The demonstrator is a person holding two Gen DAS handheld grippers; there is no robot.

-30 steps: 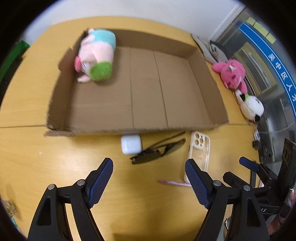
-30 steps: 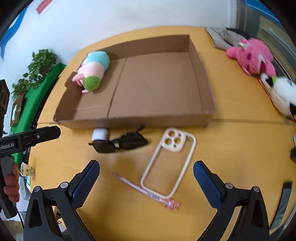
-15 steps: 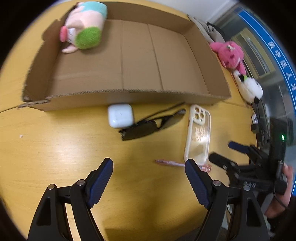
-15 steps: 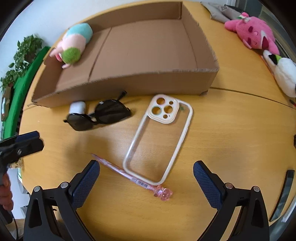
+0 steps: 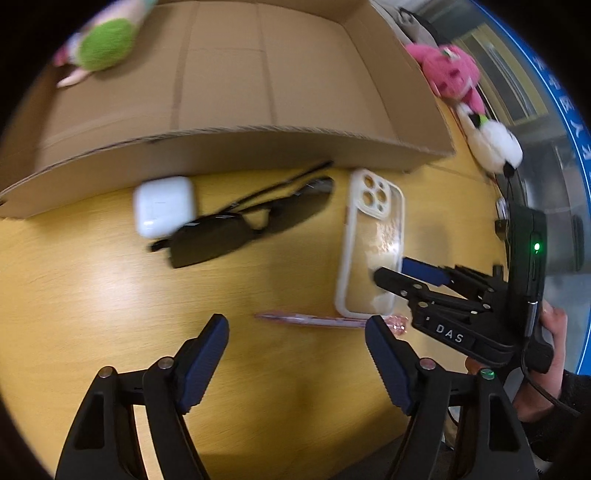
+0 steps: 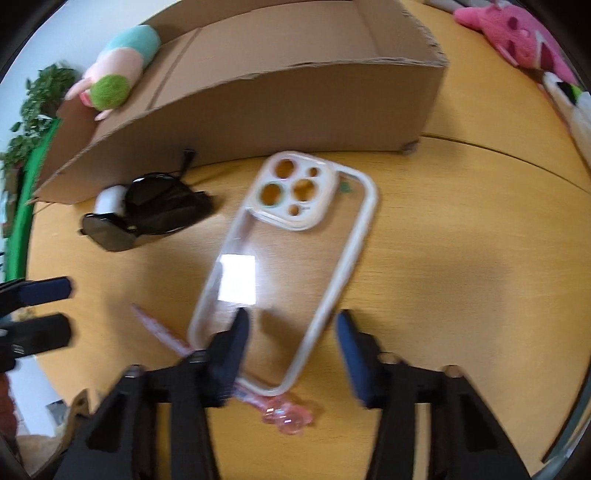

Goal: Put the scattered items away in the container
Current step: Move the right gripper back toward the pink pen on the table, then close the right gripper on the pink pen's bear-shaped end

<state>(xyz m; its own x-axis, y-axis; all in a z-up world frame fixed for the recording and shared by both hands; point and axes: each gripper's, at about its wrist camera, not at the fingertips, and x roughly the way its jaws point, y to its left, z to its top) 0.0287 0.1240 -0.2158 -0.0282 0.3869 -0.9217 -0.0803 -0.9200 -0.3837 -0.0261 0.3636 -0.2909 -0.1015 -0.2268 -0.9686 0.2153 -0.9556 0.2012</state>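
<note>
**Right gripper closes in on the phone case**

From the left gripper's camera: the left gripper (image 5: pixel 295 343) hangs released, jaws wide, low over the yellow table (image 5: pixel 92 314). It has dropped closer than a second ago. Just ahead lies a pink pen (image 5: pixel 314 320), with the clear phone case (image 5: pixel 373 243) beyond it. The right gripper (image 5: pixel 395 271) has reached in from the right, its tips now over the case's lower end. Sunglasses (image 5: pixel 236 229) and a white earbud case (image 5: pixel 164 206) sit against the cardboard box (image 5: pixel 258 147). One plush toy (image 5: pixel 103 44) already lies inside the box.

From the right gripper's camera: the jaws have narrowed and now straddle the right rim of the case near its bottom corner, one finger (image 6: pixel 232 347) over the clear back, the other outside. They are not yet clenched. A pickup of the case looks imminent. The pen runs under that corner and could be dragged along. Two more plush toys (image 6: pixel 517 33) wait at the table's far right.
</note>
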